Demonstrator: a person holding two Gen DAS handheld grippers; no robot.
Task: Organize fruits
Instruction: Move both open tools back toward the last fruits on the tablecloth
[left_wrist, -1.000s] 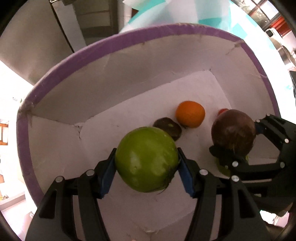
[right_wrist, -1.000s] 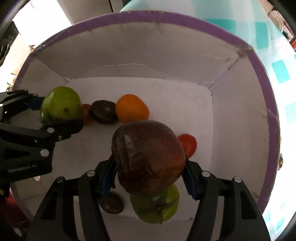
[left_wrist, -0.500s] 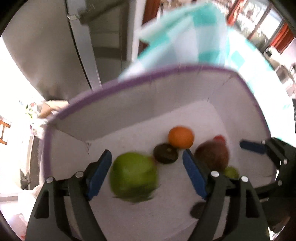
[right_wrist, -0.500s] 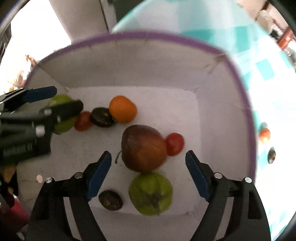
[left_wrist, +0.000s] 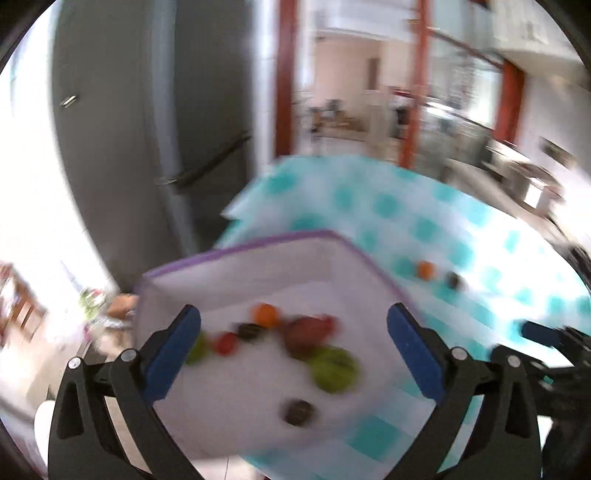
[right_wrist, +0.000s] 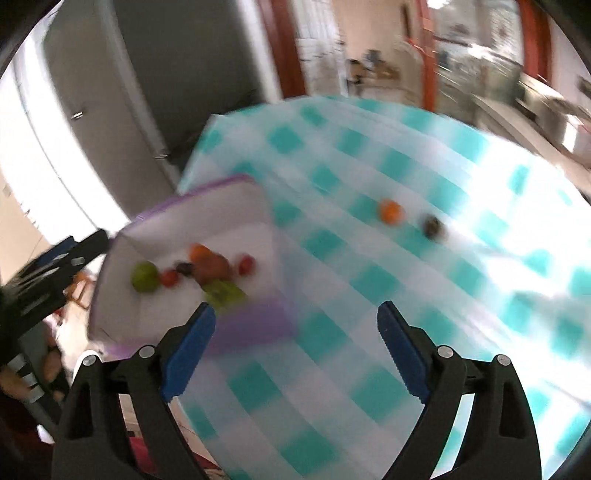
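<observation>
A white box with a purple rim (left_wrist: 236, 254) (right_wrist: 221, 182) sits at the table's near left corner. It holds several fruits: a green one (right_wrist: 144, 277) (left_wrist: 197, 349), a brown one (left_wrist: 304, 332) (right_wrist: 212, 266), an orange (left_wrist: 265, 314), small red and dark ones, and a green tomato (left_wrist: 334, 367). My left gripper (left_wrist: 293, 352) is open and empty above the box. My right gripper (right_wrist: 295, 345) is open and empty above the cloth beside the box. An orange (right_wrist: 390, 211) (left_wrist: 424, 269) and a dark fruit (right_wrist: 432, 226) (left_wrist: 453, 280) lie on the cloth. Both views are blurred.
The table carries a teal and white checked cloth (right_wrist: 424, 295). A grey fridge (left_wrist: 155, 129) stands beyond the table's left edge. The room behind has red pillars and counters.
Both grippers let go of their fruits, the green one and the brown one, which now lie in the box. Both grippers have pulled back and up, away from the box.
</observation>
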